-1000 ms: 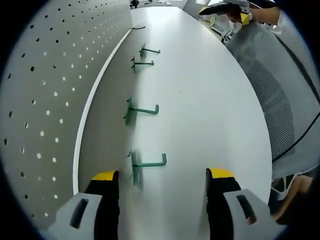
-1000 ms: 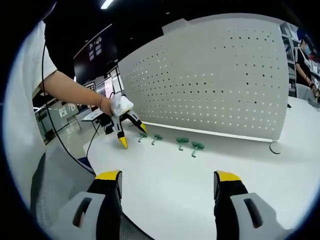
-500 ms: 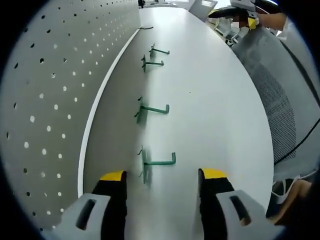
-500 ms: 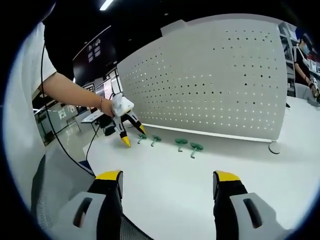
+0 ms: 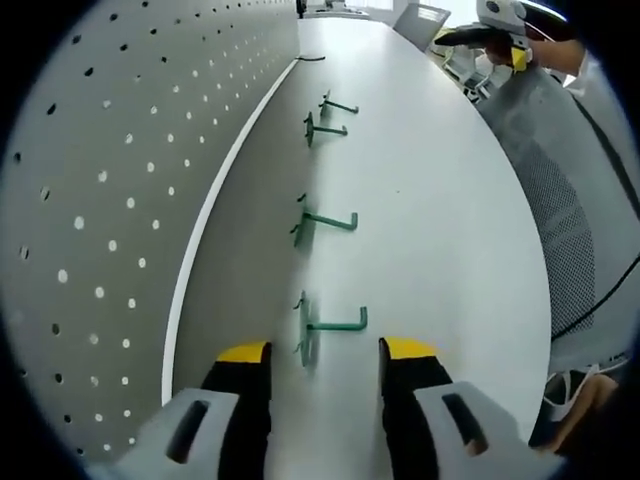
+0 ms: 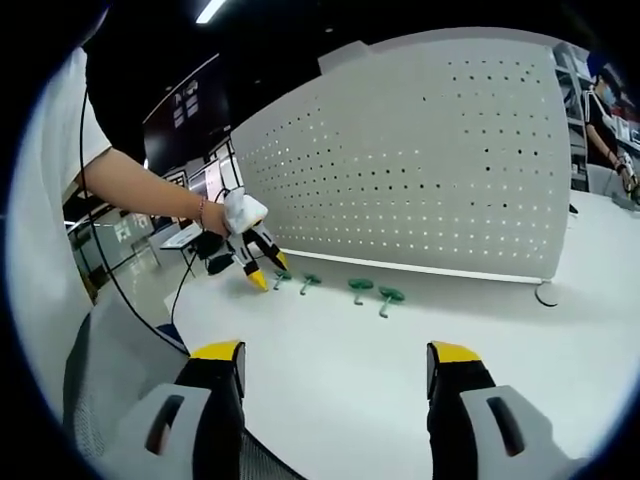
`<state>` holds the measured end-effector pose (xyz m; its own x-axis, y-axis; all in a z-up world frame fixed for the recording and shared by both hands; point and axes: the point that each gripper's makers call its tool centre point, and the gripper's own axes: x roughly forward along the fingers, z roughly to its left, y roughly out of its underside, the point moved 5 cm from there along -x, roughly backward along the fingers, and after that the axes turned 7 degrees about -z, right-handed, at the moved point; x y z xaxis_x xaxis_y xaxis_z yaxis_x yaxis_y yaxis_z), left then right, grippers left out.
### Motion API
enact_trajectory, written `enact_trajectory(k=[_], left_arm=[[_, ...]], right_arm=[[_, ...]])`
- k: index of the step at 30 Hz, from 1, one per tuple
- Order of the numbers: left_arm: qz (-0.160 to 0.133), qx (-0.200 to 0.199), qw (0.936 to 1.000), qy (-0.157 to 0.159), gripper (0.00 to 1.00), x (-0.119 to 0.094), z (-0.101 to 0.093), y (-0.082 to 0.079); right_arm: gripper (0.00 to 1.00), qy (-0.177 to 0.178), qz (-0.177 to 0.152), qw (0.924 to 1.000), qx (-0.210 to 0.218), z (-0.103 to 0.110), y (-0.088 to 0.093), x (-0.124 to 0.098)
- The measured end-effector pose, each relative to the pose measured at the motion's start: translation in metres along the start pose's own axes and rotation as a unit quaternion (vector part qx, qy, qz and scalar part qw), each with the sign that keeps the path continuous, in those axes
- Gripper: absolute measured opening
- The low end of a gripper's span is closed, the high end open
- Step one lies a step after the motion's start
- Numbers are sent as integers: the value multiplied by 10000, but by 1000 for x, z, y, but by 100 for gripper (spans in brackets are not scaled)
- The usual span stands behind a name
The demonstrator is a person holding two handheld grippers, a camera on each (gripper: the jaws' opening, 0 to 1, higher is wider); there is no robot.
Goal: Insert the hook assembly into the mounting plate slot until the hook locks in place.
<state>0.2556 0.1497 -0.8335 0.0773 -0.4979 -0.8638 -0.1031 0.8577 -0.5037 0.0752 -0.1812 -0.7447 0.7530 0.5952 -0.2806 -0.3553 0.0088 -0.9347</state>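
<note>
Four green hooks [image 5: 330, 325] lie beside pegboard [image 5: 110, 200].

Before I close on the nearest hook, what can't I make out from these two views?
- Nearest hook, left gripper view: its back-plate prongs are too small to read.
- Pegboard, left gripper view: seen at a steep angle; the target slot cannot be picked out.
- Left gripper, right gripper view: too small to tell whether it touches the hook.
- Farthest hooks, left gripper view: too small for detail.
</note>
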Motion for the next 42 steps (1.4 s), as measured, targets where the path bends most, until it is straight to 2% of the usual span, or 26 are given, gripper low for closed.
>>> enact_trajectory(k=[8, 15, 22, 28, 31, 42], left_arm=[[-70, -60, 9999, -92, 28, 1, 0, -2], [-32, -130, 9998, -162, 24, 1, 3, -2], [-41, -276, 9991, -333, 14, 1, 7, -1], [9, -276, 9987, -417, 10, 1, 7, -1], [57, -85, 9988, -483, 5, 1, 7, -2], [52, -89, 9982, -593, 4, 2, 8, -2]], right_arm=[[71, -7, -2, 10000, 1, 0, 0, 0], [71, -33, -11, 10000, -3, 1, 0, 1], [71, -41, -8, 10000, -8, 1, 0, 1], [72, -38, 19, 10000, -30, 1, 0, 0], [72, -18, 37, 10000, -29, 1, 1, 0], [74, -29, 67, 10000, -52, 0, 2, 1]])
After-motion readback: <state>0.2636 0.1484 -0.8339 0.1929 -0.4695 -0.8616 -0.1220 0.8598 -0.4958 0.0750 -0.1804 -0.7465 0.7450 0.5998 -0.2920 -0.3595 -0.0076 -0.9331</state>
